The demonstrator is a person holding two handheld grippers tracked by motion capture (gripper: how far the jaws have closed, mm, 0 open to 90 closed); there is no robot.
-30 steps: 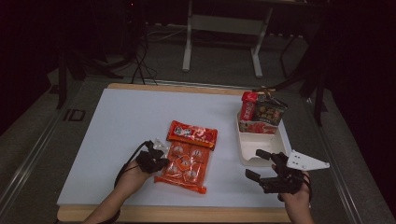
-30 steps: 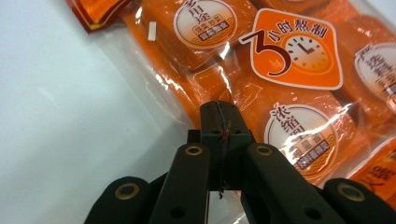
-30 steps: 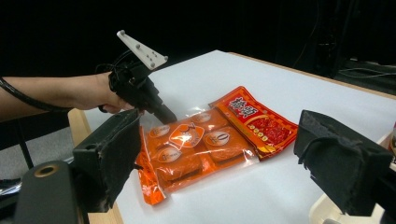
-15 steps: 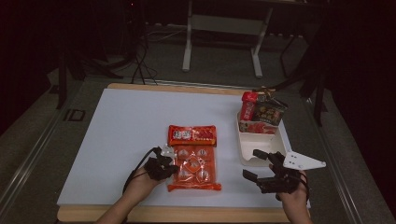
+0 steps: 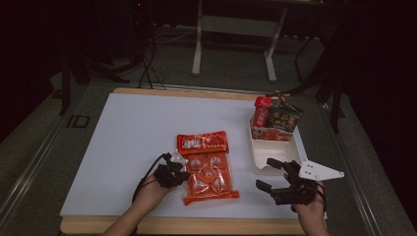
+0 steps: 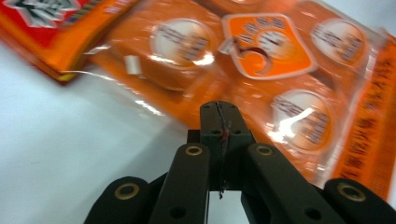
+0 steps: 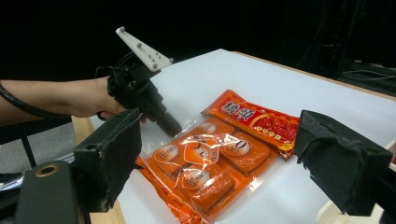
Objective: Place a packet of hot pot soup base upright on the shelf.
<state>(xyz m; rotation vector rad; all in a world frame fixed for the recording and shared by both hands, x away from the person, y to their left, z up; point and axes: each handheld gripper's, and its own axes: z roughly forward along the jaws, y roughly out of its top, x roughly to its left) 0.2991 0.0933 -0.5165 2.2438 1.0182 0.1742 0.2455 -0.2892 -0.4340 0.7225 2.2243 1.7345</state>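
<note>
While my left tool [image 5: 183,169] sat at the left edge of the orange pack [image 5: 209,177], its jaws were pressed together, and I could not tell if they pinched the clear edge film. That pack lay flat on the white surface [image 5: 128,137], long side running away from me, touching the red pack [image 5: 202,142] behind it. My right tool [image 5: 269,173] waited, spread wide, well off to the right. My left was far nearer.

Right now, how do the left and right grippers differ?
The left gripper has its jaws shut, tips at the clear edge of the orange snack pack; the right gripper stands wide open with nothing between its jaws. The left is at the pack; the right hovers apart, near the white tray. Both have black jaws.
</note>
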